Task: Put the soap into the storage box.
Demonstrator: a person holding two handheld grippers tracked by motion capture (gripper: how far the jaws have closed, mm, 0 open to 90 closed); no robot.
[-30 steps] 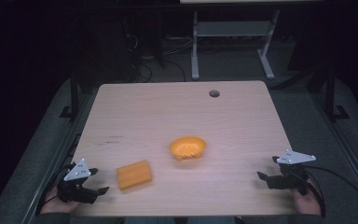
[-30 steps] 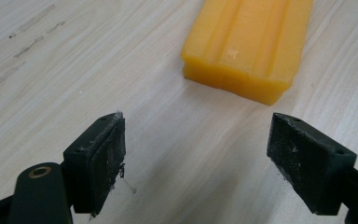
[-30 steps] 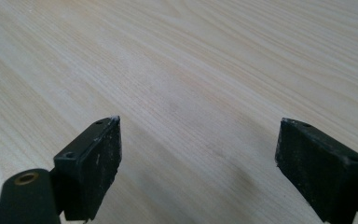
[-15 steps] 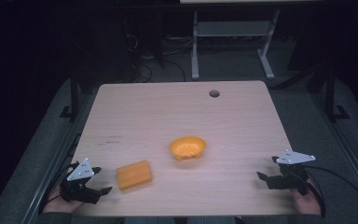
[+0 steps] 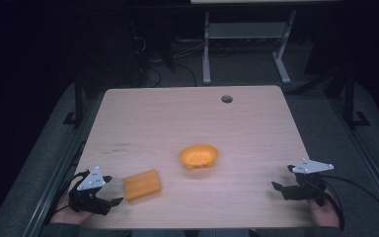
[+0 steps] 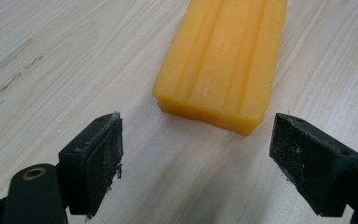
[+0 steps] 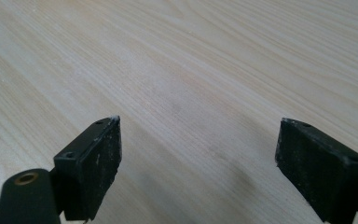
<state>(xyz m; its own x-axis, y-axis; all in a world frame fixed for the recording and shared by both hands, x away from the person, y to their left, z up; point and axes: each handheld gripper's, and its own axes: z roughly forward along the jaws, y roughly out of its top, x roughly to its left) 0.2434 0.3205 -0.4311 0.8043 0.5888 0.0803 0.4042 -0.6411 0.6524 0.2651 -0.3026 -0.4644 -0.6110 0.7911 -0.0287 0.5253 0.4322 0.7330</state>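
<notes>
Closing in from the table's (image 5: 256, 118) near-left corner: left gripper (image 5: 109, 193), jaws spread wide, now nearer the orange block (image 5: 141, 184) than a second ago and lined up on its short end, not yet touching. Lying flat left of centre, block unmoved. Just beyond, orange bowl (image 5: 199, 156), upright and seemingly empty. At far right, right gripper (image 5: 280, 185) equally agape, parked over bare wood. Likely next: a grab at the block.

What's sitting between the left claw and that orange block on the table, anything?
Nothing visible. The left claw is open, and bare table lies between it and the near end of the orange block. The orange bowl sits off beyond the block.
</notes>
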